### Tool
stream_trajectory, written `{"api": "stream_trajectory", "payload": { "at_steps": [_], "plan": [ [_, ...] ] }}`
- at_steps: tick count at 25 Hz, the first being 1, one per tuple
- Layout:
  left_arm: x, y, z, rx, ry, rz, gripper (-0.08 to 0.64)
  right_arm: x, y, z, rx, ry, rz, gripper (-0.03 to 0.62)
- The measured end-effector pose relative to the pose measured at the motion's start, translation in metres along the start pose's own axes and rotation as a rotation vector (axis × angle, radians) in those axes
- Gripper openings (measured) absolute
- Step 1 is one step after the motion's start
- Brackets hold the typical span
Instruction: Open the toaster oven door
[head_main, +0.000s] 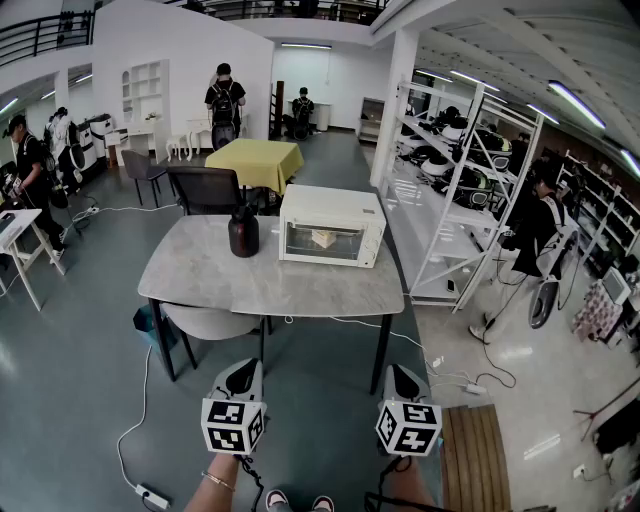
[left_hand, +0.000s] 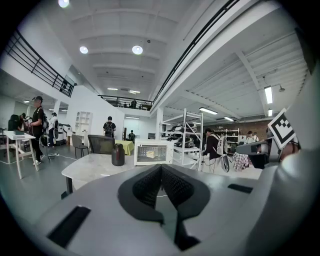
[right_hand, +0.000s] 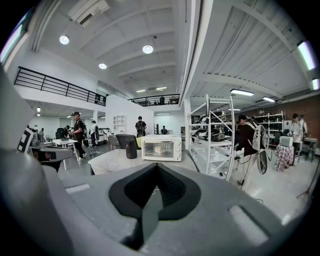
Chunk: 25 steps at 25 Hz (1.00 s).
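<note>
A white toaster oven (head_main: 331, 226) stands on the grey table (head_main: 200, 275), toward its far right side, with its glass door closed and something pale inside. The oven also shows in the left gripper view (left_hand: 153, 152) and in the right gripper view (right_hand: 161, 148), small and far ahead. My left gripper (head_main: 240, 376) and right gripper (head_main: 401, 380) hang well short of the table's near edge, over the floor. In its own view the left gripper (left_hand: 161, 166) has its jaws together with nothing between them. The right gripper (right_hand: 158, 165) is likewise shut and empty.
A dark jar (head_main: 243, 231) stands on the table left of the oven. A chair (head_main: 208, 189) sits behind the table and a stool (head_main: 210, 322) beneath it. White shelving (head_main: 450, 200) runs along the right. Cables (head_main: 440, 368) lie on the floor. Several people stand around the room.
</note>
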<state>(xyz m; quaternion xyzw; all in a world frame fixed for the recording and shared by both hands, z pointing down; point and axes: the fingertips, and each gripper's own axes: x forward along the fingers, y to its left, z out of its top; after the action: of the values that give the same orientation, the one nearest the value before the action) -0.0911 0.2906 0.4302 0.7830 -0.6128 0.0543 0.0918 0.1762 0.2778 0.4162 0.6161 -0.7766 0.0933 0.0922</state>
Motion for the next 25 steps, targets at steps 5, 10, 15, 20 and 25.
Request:
{"api": "stream_trajectory", "payload": {
  "at_steps": [5,10,15,20,25],
  "plan": [
    [0.003,0.008,-0.004,-0.007,0.003,0.001,0.005,0.004,0.004,-0.002,-0.005,0.004,-0.005,0.005],
    [0.006,0.018,-0.003,-0.014,0.005,-0.006,0.005,0.006,0.009,-0.001,-0.020,0.010,-0.021,0.005],
    [0.008,0.034,-0.004,-0.024,0.006,-0.021,0.005,0.007,0.020,0.006,0.004,-0.024,-0.029,0.005],
    [0.015,0.050,-0.008,-0.025,0.024,-0.030,0.005,0.010,0.028,0.003,0.014,-0.009,-0.056,0.005],
    [0.021,0.055,-0.011,-0.031,0.040,-0.044,0.005,0.009,0.023,-0.004,0.026,0.013,-0.087,0.005]
  ]
}}
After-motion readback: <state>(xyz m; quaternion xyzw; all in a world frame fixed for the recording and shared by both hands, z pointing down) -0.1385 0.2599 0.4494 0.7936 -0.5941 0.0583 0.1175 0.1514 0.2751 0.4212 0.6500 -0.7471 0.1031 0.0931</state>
